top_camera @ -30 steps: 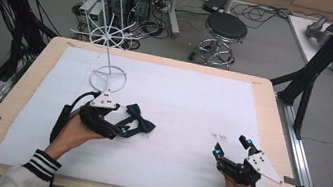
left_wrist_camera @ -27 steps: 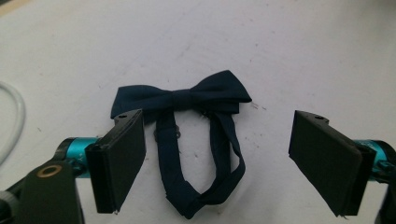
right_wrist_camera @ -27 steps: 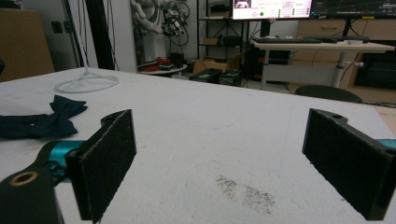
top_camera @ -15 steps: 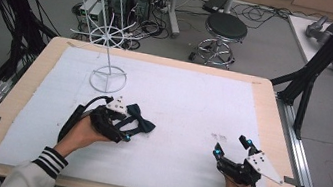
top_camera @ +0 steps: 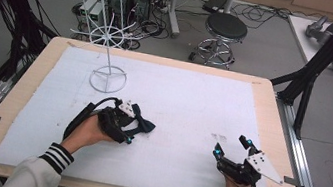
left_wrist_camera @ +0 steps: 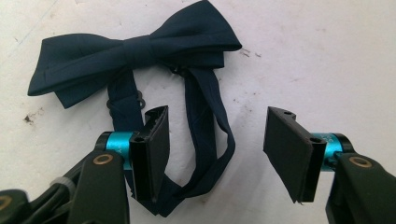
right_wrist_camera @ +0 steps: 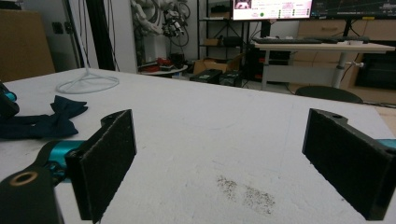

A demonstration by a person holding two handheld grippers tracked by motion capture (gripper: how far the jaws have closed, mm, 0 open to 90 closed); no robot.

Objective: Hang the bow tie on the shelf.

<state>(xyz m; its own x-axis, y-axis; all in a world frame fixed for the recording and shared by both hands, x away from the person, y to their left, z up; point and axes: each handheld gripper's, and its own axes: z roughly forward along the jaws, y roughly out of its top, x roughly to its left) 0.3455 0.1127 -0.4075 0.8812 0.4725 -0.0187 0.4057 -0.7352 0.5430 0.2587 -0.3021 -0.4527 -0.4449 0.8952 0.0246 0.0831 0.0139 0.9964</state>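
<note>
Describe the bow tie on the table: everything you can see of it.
The bow tie is dark navy, of smooth matte fabric, with a pleated double bow cinched by a centre knot band. A thin strap of the same cloth runs from behind the knot in a loose loop, with a small metal hook or slider on it. It lies flat on the white foam sheet, near the table's left-centre. The left tool is open, its jaws straddling the strap loop; one jaw lies over the strap, though contact is unclear.

— Where does the high view look from?
— Above, forward and down on the white foam-covered table (top_camera: 193,103).
— The gripper views?
— Left: close above the dark navy cloth bow tie (left_wrist_camera: 135,51). Right: low, level, sharing it.
</note>
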